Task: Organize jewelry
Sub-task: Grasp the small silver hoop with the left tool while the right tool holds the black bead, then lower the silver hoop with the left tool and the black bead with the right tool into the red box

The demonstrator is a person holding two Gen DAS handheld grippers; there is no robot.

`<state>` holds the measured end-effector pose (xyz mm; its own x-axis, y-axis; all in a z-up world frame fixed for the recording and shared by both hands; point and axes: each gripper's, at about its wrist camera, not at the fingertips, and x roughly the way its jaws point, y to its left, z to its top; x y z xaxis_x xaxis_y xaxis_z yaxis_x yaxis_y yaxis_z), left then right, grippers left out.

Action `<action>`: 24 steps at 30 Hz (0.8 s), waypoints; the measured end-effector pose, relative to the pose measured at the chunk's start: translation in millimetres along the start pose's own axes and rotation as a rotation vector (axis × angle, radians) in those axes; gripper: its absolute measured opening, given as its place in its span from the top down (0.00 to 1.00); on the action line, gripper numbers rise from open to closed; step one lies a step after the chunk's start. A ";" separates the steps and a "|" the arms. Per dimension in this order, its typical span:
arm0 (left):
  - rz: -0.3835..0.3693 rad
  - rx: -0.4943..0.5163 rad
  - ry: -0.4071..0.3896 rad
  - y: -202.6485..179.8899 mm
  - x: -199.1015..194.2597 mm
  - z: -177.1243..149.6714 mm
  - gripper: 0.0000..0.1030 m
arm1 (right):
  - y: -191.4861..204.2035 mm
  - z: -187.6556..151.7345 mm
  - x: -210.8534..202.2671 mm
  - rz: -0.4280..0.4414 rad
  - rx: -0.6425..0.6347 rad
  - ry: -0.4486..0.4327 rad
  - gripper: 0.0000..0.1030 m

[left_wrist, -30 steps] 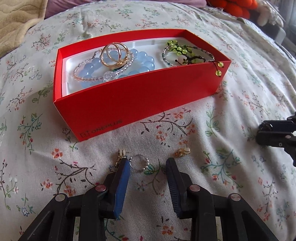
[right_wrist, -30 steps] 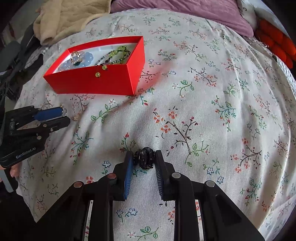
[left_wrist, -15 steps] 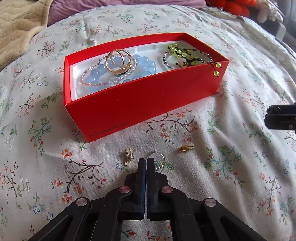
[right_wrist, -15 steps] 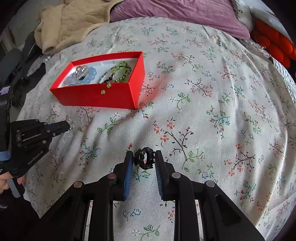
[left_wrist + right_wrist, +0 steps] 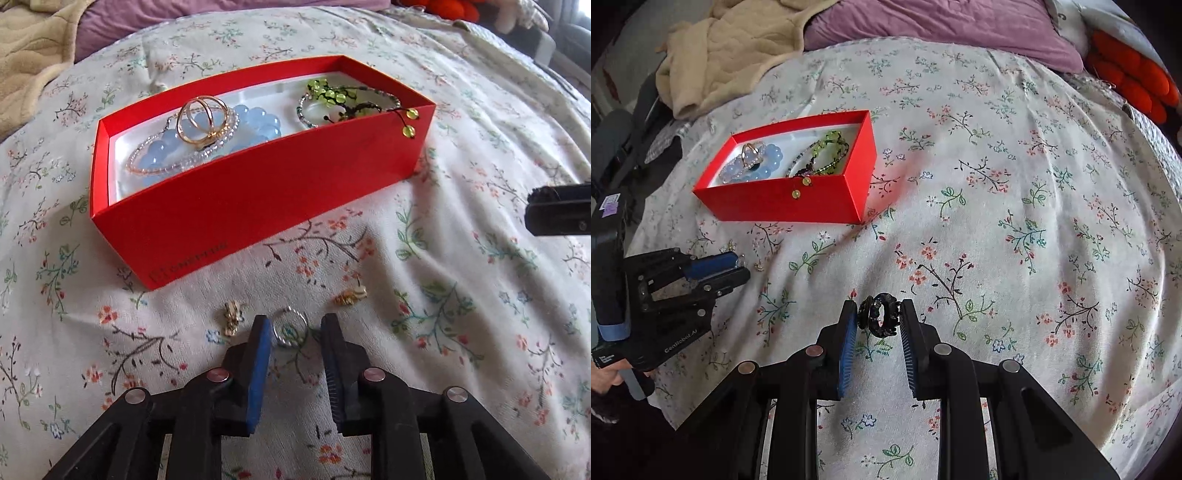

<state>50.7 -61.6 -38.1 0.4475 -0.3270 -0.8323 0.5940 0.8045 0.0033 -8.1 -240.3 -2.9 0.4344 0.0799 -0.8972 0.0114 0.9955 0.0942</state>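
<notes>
Left wrist view: left tongs (image 5: 295, 334) have just been opening, unclenched around a silver ring (image 5: 290, 328) low centre; right tongs (image 5: 879, 319) clasp a black hair claw (image 5: 878, 318).

Each wrist view looks steeply down along its tool at the bed (image 5: 461, 184); both share the red box (image 5: 258, 192) ahead; right view farther.

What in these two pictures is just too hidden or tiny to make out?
- Left wrist view: the red cardboard box front wall hides the lower blue bead bracelet.
- Left wrist view: the frame's right edge cuts off the right gripper.
- Right wrist view: the small gold earrings are mere specks.
</notes>
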 end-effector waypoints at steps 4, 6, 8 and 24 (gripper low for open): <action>-0.008 -0.027 0.000 5.3 3.5 1.8 0.77 | 0.4 0.0 1.7 0.002 -0.001 0.004 0.75; 0.013 -0.005 0.000 1.9 2.6 1.4 0.86 | 0.2 0.9 1.6 0.002 -0.003 0.004 0.75; 0.027 0.011 -0.005 -0.7 0.8 0.1 0.87 | 0.3 1.6 0.9 0.004 -0.003 0.001 0.76; 0.020 -0.061 -0.053 18.7 -39.3 17.8 0.87 | 21.3 32.1 -16.4 0.047 -0.007 -0.059 0.75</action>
<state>56.1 -42.6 4.6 0.4943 -0.3354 -0.8020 0.5436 0.8392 -0.0159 14.0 -222.1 27.6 0.4867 0.1232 -0.8648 -0.0160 0.9911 0.1322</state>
